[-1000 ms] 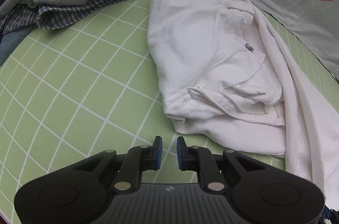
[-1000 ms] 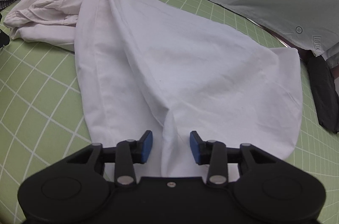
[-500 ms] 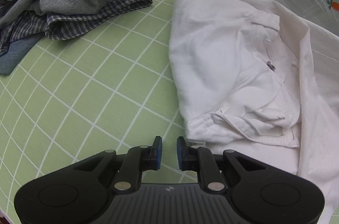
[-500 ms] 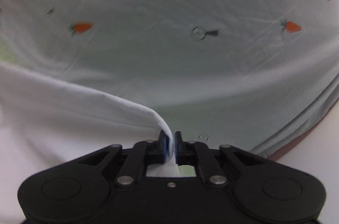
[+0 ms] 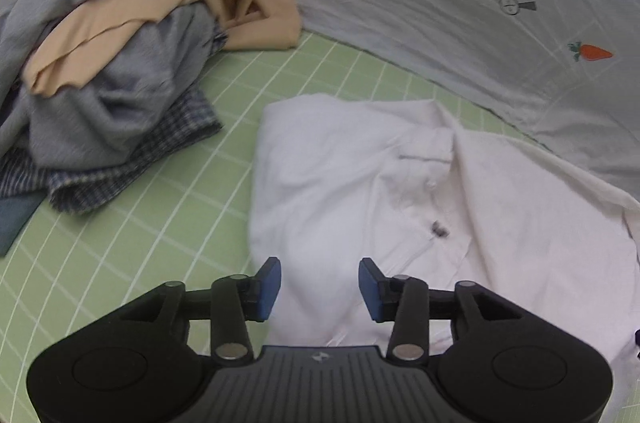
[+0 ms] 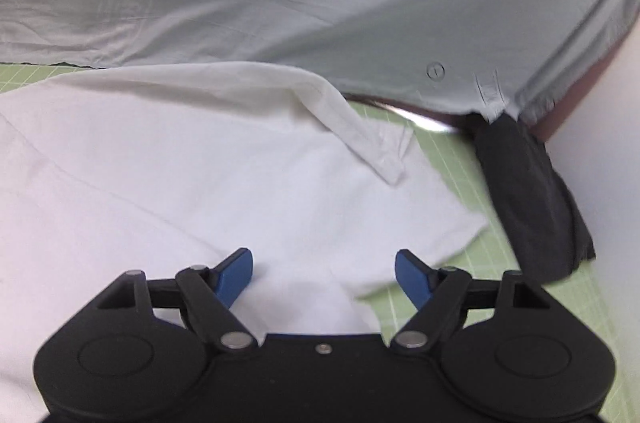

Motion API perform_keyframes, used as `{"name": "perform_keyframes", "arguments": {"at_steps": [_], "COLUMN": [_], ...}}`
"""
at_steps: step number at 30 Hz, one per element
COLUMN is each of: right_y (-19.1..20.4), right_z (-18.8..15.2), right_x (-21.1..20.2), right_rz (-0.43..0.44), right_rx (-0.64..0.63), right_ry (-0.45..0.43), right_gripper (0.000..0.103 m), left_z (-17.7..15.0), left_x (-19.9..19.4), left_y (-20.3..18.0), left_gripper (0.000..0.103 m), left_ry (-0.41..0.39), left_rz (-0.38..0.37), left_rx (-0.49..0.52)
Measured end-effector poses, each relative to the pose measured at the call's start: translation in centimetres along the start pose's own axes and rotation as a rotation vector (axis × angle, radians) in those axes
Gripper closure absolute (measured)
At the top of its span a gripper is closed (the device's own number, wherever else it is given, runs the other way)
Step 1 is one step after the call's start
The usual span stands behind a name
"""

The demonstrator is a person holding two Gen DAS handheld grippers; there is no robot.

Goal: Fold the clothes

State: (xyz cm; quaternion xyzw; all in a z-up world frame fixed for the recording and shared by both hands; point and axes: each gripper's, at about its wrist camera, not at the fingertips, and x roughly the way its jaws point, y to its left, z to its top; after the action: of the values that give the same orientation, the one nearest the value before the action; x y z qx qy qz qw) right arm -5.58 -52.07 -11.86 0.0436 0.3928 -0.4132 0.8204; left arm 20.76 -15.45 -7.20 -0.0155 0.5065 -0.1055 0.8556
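Both tools, left (image 5: 319, 288) and right (image 6: 324, 278), wide apart above white garment (image 5: 360, 191).

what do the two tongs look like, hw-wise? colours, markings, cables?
Both alike: left tongs and right tongs have a matte black body, two round housings, black linkage arms with silver pivot pins, and blue pads on the fingers. The left has a ribbed centre panel with a small logo; the right has a centre screw. No cables or sleeves visible.
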Motion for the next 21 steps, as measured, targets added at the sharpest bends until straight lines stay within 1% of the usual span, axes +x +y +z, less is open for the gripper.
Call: {"name": "perform_keyframes", "arguments": {"at_steps": [2,4,6,9,11,12,13,14,15,17,18,19,21], "right_y": [-0.3,-0.5,-0.3,0.0,0.3,0.4,0.5,0.6,0.7,0.9,1.0,1.1,1.3], "right_z": [-2.3,-4.2,-4.5,-5.0,-5.3,-5.5,-5.6,-5.8,-6.0,-6.3,-6.4,-6.6,-6.9], "right_x": [-0.3,-0.6,-0.6,-0.6,-0.6,-0.6,-0.6,-0.6,-0.6,-0.6,-0.6,-0.6,-0.7], "right_rz": [0.018,0.033,0.04,0.05,0.057,0.061,0.064,0.068,0.071,0.078,0.082,0.085,0.089], "right_rx": [0.042,0.075,0.081,0.089,0.095,0.098,0.101,0.104,0.107,0.113,0.116,0.118,0.121], "right_ry": [0.052,0.096,0.109,0.13,0.143,0.15,0.157,0.164,0.171,0.184,0.191,0.198,0.207], "right_gripper": [0.014,0.013,0.013,0.013,0.013,0.013,0.013,0.013,0.013,0.013,0.013,0.013,0.013], "left_z": [1.2,2.4,3.3,4.1,4.3,4.4,4.4,4.4,4.4,4.4,4.4,4.3,4.2], "left_x": [0.8,2.3,3.9,5.9,7.3,7.8,8.2,8.3,8.2,7.3,6.4,5.5,3.0], "left_y": [-1.8,-3.5,-4.9,-6.4,-6.9,-7.1,-6.9,-6.5,-6.0,-4.5,-3.6,-2.8,-0.1], "left_gripper": [0.045,0.037,0.037,0.037,0.037,0.039,0.047,0.07,0.075,0.081,0.083,0.085,0.086], "left_ry": [-0.021,-0.015,-0.007,0.012,0.03,0.04,0.045,0.046,0.046,0.026,0.007,-0.013,-0.056], "left_rz": [-0.029,-0.037,-0.035,-0.043,-0.005,0.014,0.024,0.032,0.029,-0.009,-0.007,0.0,0.041], "left_rx": [0.04,0.083,0.122,0.153,0.164,0.163,0.151,0.137,0.123,0.081,0.068,0.059,0.034]}}
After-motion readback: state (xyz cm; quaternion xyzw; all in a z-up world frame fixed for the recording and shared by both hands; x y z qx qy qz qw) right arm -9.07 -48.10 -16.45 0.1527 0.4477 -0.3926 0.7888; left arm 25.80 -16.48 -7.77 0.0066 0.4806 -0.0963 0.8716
